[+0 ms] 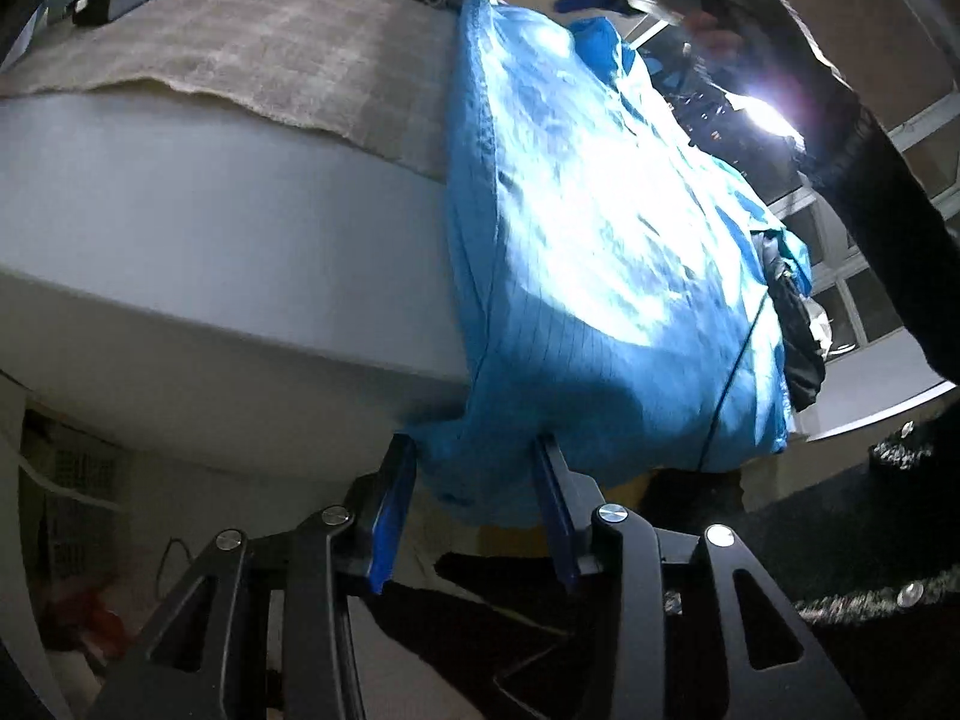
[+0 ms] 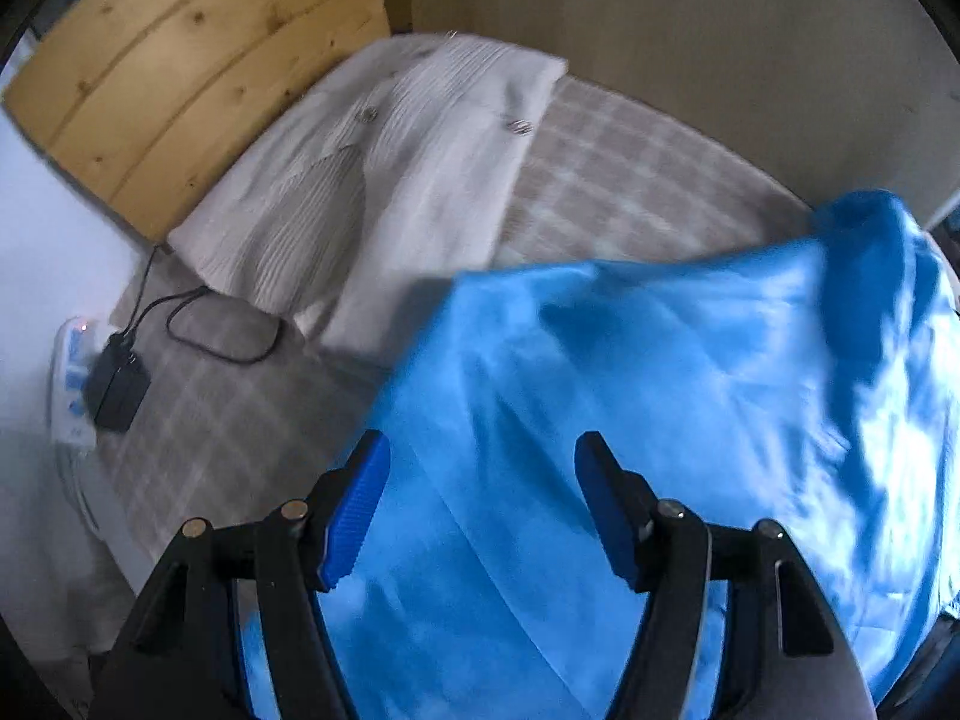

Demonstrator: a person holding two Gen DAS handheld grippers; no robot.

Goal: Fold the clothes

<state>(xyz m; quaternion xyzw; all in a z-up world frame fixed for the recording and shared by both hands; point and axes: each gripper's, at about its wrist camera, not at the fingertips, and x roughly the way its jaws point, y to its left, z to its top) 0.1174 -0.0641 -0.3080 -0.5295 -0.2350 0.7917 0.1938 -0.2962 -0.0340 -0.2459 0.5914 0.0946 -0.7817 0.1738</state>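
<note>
Blue, thin fabric: we see the garment (image 1: pixel 600 252) spread on the bed's checked blanket (image 2: pixel 600 192) with its lower edge hanging over the mattress side (image 1: pixel 210 252). Our left gripper (image 1: pixel 474 480) has its fingers apart around that hanging hem. Our right gripper (image 2: pixel 480 480) hovers above the garment, fingers spread. A white cardigan (image 2: pixel 372 180) lies beyond.

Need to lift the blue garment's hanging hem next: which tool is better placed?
Probably left: the left tool brackets the blue garment hem hanging over the bed edge. The right tool hovers open above its middle.
</note>
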